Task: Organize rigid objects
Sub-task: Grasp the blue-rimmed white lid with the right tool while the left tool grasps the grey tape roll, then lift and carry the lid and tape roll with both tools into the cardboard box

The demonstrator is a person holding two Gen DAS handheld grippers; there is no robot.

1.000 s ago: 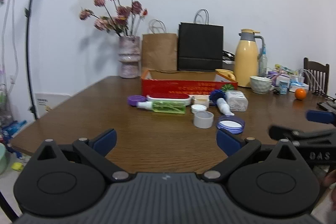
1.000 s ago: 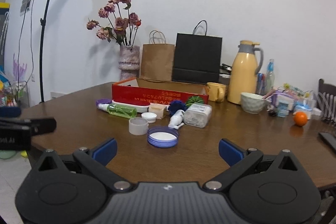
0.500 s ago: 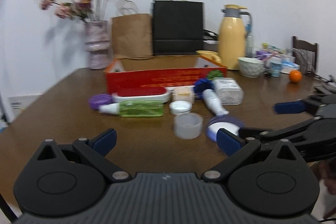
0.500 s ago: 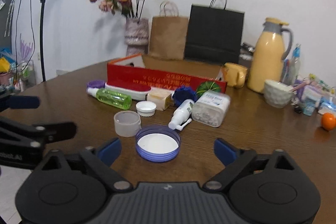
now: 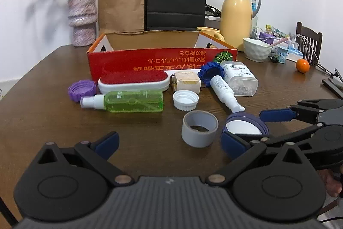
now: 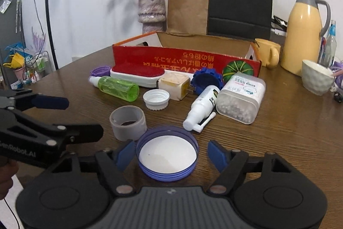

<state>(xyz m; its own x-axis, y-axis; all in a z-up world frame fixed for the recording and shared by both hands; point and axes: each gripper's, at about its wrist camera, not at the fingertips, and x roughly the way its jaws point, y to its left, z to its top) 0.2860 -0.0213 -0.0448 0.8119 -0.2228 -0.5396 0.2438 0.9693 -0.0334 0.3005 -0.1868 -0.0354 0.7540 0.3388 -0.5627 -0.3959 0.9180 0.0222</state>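
Note:
A blue-purple lid (image 6: 167, 155) lies open side up between the fingers of my right gripper (image 6: 171, 155). Its jaws are closing, and a gap still shows at the right pad (image 6: 216, 156). A grey tape roll (image 5: 199, 129) stands just ahead of my left gripper (image 5: 169, 143), which is open and holds nothing. Behind them lie a green spray bottle (image 5: 133, 101), a red-topped brush (image 5: 133, 81), a white cap (image 5: 185, 100), a white spray bottle (image 5: 225, 91), a clear bead box (image 5: 240, 78) and an empty red cardboard box (image 5: 163, 57).
A purple cap (image 5: 82, 90), a cream plug cube (image 5: 186, 81) and a blue toothed cap (image 5: 210, 74) sit by the box. At the back stand a vase (image 5: 82, 18), paper bags (image 5: 121, 8), a yellow jug (image 5: 236, 16), a bowl (image 5: 257, 49) and an orange (image 5: 302, 65).
Both grippers have moved forward over the table and tipped down toward the objects. The right jaws have narrowed around the lid, which now lies between them.

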